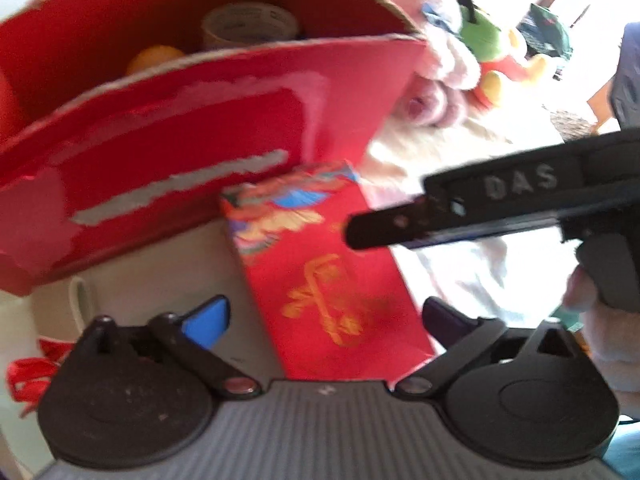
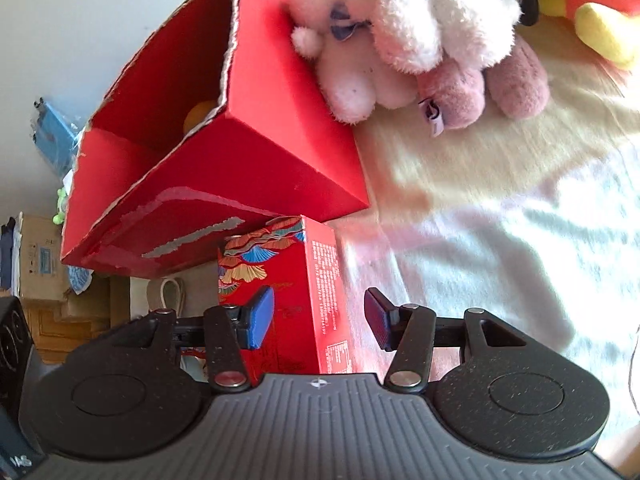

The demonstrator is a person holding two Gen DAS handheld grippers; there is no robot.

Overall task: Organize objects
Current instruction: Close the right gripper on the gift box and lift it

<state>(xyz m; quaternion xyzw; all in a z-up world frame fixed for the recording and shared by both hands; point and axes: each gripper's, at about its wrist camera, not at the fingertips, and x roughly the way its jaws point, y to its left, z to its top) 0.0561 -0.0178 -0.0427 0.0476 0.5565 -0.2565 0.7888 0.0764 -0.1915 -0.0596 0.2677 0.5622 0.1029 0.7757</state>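
Both fingers of the right gripper [image 2: 318, 318] stand spread, one on each side of the small red box [image 2: 296, 280], without touching it as far as the view shows. Left gripper [image 1: 324, 318] is also spread wide, with the same box [image 1: 332, 276] between its blue pads [image 1: 208, 320]. This box stands just beside the front wall of the large red carton [image 1: 180, 152]. Inside the carton are a tape roll [image 1: 248, 24] and an orange ball [image 1: 154, 58]. A pink plush toy [image 2: 420, 44] lies on the pale blanket [image 2: 500, 220] near the carton.
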